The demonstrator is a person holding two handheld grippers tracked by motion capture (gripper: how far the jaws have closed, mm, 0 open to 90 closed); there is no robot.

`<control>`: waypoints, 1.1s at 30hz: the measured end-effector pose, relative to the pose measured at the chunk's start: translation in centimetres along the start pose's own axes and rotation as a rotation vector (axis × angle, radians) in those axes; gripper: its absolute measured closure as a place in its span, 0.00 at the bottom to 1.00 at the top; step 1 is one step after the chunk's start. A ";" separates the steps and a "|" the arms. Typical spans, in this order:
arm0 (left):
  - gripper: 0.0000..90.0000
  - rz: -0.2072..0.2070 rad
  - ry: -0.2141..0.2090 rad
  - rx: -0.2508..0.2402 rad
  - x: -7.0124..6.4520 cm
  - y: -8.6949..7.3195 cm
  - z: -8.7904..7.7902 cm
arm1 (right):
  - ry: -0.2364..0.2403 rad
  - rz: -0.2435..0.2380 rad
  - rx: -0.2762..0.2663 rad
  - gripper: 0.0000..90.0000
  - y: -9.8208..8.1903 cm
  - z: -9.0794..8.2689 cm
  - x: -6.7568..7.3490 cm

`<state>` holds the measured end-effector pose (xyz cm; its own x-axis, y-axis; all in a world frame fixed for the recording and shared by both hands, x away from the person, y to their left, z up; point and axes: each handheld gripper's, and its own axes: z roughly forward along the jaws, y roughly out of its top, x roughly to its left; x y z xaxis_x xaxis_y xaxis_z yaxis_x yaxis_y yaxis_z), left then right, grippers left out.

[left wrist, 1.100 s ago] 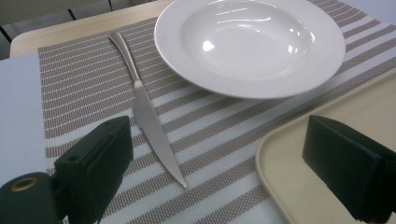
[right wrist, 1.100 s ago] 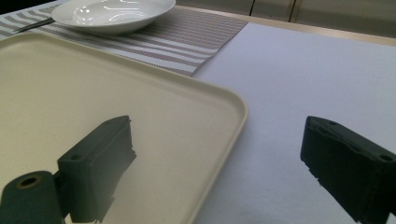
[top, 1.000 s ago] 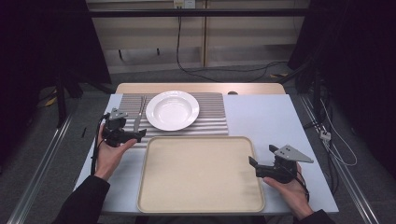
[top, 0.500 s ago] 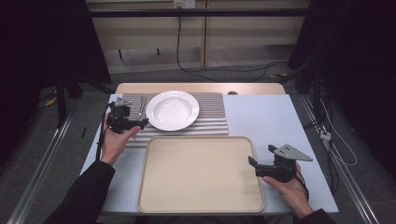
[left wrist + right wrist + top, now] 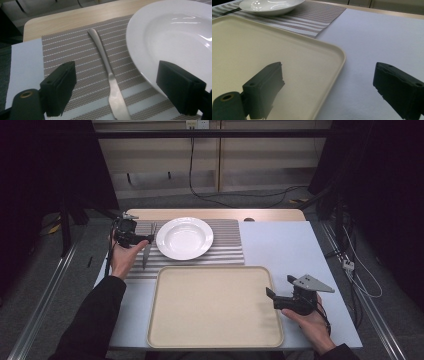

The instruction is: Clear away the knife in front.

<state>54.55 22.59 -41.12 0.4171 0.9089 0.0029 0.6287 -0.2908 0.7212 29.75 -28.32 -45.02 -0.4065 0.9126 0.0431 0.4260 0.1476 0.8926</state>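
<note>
you are moving your left gripper [image 5: 131, 236] farther up the striped placemat [image 5: 82, 75], its fingers narrowing slightly yet spread, straddling the slim silver knife [image 5: 110, 82] lying lengthwise between them beside the white plate [image 5: 175, 37]; right gripper [image 5: 292, 300] is hovering open.

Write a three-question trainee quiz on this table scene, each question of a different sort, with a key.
1. True or false: the flat silver metal knife lies on the striped placemat.
2. Which sits nearest the left tongs? A) beige rectangular plastic tray B) round white ceramic plate C) wall socket
3. Fill in: the right tongs hover by the tray's ____ edge.

Key: 1 true; 2 B; 3 right.
</note>
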 end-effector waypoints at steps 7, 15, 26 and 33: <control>0.28 -0.016 0.026 0.047 0.3 0.5 2.1 | 0.007 -0.007 0.003 0.10 0.0 0.1 0.1; 0.42 -0.036 0.067 0.087 1.0 1.5 4.2 | 0.015 -0.008 0.002 0.10 0.0 0.1 0.1; 0.56 -0.083 0.049 0.178 1.2 1.0 6.7 | 0.017 -0.005 0.006 0.10 0.0 0.1 0.1; 0.68 -0.094 0.039 0.186 1.1 1.4 6.9 | 0.022 -0.003 0.006 0.10 0.0 0.1 0.1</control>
<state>60.45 21.12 -44.89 0.3274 0.9444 -0.0294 0.7758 -0.2509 0.5790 29.78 -28.20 -45.06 -0.4255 0.9036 0.0500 0.4297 0.1531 0.8899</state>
